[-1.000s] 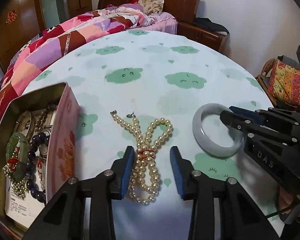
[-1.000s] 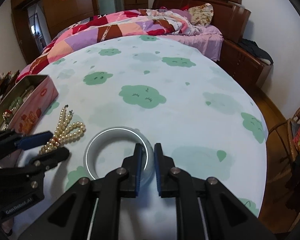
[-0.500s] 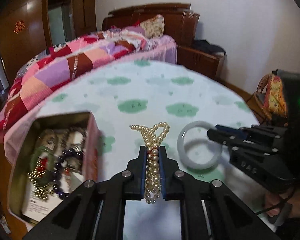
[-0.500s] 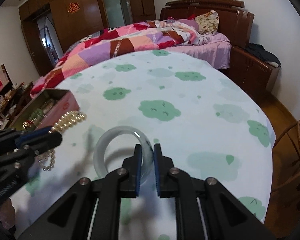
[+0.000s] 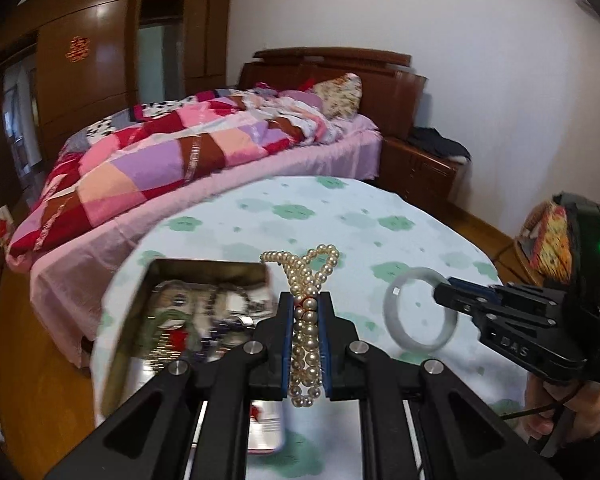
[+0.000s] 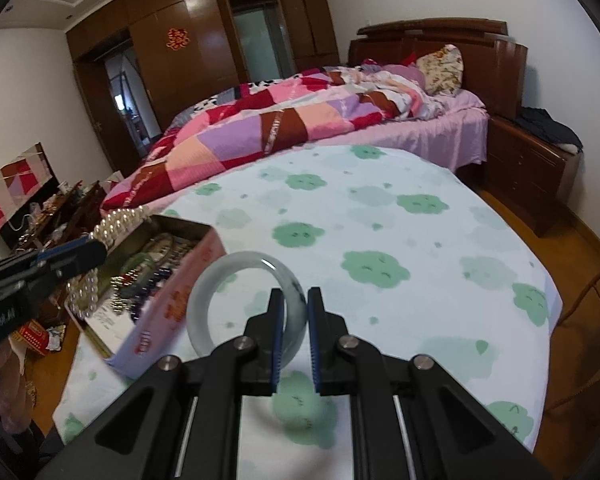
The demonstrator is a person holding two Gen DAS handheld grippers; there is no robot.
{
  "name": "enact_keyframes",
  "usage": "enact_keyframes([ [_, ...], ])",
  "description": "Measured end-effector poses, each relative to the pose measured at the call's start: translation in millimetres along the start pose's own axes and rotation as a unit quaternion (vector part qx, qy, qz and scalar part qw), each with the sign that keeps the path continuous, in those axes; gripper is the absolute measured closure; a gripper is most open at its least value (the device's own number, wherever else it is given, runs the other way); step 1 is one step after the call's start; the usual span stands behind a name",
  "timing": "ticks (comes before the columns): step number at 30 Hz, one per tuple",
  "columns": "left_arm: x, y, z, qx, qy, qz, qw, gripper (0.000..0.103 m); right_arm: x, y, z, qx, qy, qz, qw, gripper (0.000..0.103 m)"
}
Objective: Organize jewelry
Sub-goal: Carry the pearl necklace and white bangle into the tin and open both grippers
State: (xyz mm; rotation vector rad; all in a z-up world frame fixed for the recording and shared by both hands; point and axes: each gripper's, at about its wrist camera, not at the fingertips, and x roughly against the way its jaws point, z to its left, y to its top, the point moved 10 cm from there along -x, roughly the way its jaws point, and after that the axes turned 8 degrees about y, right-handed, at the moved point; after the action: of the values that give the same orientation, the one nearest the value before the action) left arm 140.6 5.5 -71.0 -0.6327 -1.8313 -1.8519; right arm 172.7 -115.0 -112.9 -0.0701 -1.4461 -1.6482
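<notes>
My left gripper point(image 5: 305, 300) is shut on a pearl necklace point(image 5: 306, 328) and holds it in the air over the right edge of the open jewelry tin point(image 5: 204, 312); the pearls also show in the right wrist view point(image 6: 118, 224). My right gripper point(image 6: 295, 296) is shut on the rim of a pale grey-green jade bangle point(image 6: 236, 304) and holds it lifted, upright, just right of the tin point(image 6: 172, 280). In the left wrist view the bangle point(image 5: 418, 310) hangs from the right gripper point(image 5: 440, 292). The tin holds several beaded bracelets and chains.
The round table point(image 6: 400, 248) has a white cloth with green cloud prints. A bed with a patchwork quilt point(image 6: 300, 120) stands behind it. A wooden nightstand point(image 6: 532, 168) is at the right, a cluttered low table point(image 6: 52, 216) at the left.
Both grippers have risen from the table with their loads. The left one closed on the pearl necklace a second ago and moved it toward the tin. The bangle has left the cloth.
</notes>
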Motion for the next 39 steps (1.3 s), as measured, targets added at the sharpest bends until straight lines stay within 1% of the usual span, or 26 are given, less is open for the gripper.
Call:
enact_keyframes([
  [9, 5.0, 0.4, 57.4, 0.039, 0.04, 0.0, 0.9985, 0.093, -6.5, 20.7, 38.9, 0.035, 0.021, -0.005, 0.999, 0.09],
  [17, 0.5, -8.1, 86.4, 0.055, 0.065, 0.01, 0.9963, 0.093, -24.6, 26.2, 78.8, 0.074, 0.039, 0.006, 0.997, 0.09],
  [23, -2.9, -13.9, 97.1, 0.061, 0.073, 0.015, 0.9953, 0.093, -38.8, 24.5, 103.4, 0.099, 0.049, 0.018, 0.994, 0.09],
  [39, -21.1, -38.0, 115.0, 0.08, 0.079, 0.046, 0.9926, 0.093, -70.1, 14.4, 134.4, 0.132, 0.053, 0.045, 0.989, 0.09],
])
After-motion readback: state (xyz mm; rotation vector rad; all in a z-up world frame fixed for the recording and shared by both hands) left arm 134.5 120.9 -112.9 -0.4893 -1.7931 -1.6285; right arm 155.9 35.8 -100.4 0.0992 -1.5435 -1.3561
